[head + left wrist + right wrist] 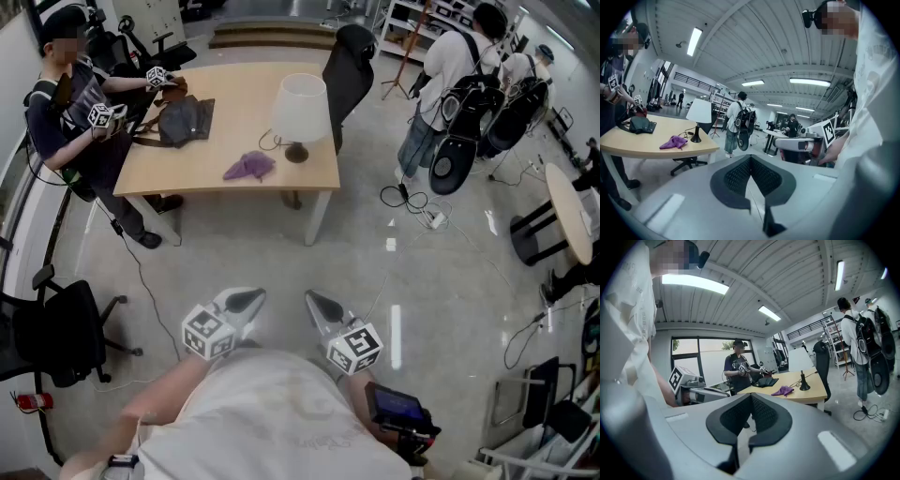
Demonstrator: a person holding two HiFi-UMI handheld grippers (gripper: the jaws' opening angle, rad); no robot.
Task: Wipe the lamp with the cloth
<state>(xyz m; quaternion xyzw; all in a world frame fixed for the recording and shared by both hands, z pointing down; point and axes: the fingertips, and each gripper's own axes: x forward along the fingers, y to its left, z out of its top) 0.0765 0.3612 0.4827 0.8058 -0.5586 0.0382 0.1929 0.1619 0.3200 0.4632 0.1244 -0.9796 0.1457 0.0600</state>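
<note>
Lamp: upright on table, upper centre of frame.
Cloth: purple, crumpled just left of the lamp base, untouched.
Left gripper, right gripper: lower centre, jaws together, empty. Both are well short of the table, so the approach has likely not begun.

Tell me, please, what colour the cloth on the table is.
The cloth is purple, clearest in the head view.

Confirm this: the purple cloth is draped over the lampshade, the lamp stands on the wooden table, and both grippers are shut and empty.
Wrong on the cloth: in the head view it lies on the table beside the base of the lamp, not over the shade. The lamp does stand on the table, and the left gripper and right gripper are shut and empty.
</note>
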